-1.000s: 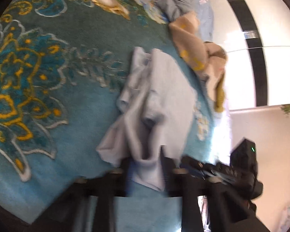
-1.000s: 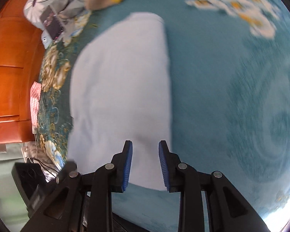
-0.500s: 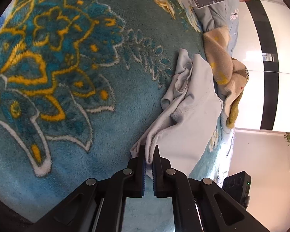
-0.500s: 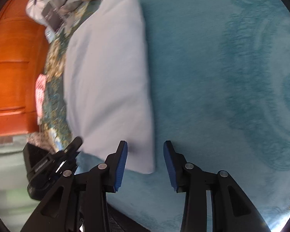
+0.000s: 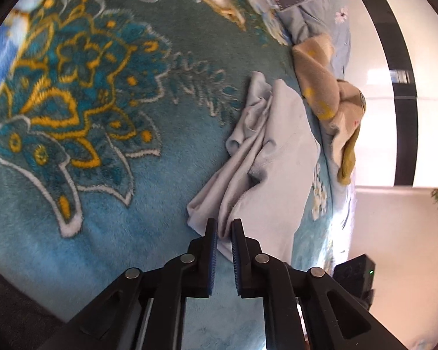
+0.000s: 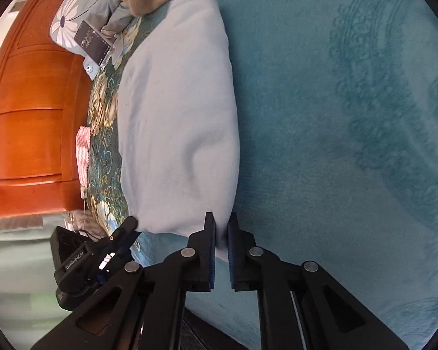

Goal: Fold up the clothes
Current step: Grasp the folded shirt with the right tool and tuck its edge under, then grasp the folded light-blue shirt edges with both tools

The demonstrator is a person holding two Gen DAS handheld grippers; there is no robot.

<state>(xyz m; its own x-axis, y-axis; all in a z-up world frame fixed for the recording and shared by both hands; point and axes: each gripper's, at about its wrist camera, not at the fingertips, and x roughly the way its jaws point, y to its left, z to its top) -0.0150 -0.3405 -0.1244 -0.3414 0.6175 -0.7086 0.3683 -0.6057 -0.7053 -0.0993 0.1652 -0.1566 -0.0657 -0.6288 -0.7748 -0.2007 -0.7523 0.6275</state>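
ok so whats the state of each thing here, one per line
left gripper: shut on the pale blue garment's bunched edge
right gripper: shut on the garment's near corner
pale blue garment: lying on the blanket, partly folded
teal blanket: spread flat
beige cloth: crumpled, unfolded

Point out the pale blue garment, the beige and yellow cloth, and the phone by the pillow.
pale blue garment [image 5: 280,145]: left wrist view, on its flat upper panel.
beige and yellow cloth [image 5: 321,87]: left wrist view, on its beige fold.
phone [image 6: 93,45]: right wrist view, on its dark screen.
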